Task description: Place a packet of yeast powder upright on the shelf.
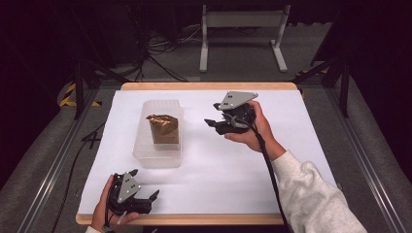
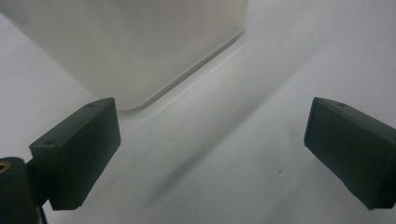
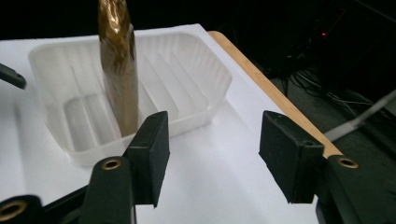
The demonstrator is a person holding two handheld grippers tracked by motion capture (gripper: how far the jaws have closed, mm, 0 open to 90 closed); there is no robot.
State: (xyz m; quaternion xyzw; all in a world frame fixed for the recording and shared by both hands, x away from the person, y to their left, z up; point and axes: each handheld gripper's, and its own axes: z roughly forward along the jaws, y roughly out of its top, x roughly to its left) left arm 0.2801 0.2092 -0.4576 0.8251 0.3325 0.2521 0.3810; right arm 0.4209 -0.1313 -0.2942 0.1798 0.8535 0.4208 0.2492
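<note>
A clear plastic tray (image 1: 158, 154) lies left of centre on the white sheet. A brown-gold foil packet (image 1: 163, 128) stands upright inside it. My right gripper (image 1: 212, 113) is held to the tray's right, pointing at it, jaws open with nothing between them. In the right gripper view, the right gripper (image 3: 215, 135) faces the ribbed tray (image 3: 205, 88) and the packet (image 3: 119, 70) a short way off. My left gripper (image 1: 145, 183) rests near the table's front edge, just in front of the tray. In the left gripper view, the left gripper (image 2: 212, 126) is wide open over bare sheet, with the tray's wall (image 2: 130, 42) close ahead.
The white sheet (image 1: 218, 170) covers a wooden table whose far edge (image 1: 209, 86) shows beyond the tray. Behind the table are a white stand (image 1: 243, 29) and loose cables (image 1: 160, 48) on the floor. Metal rails (image 1: 53, 160) run along both sides.
</note>
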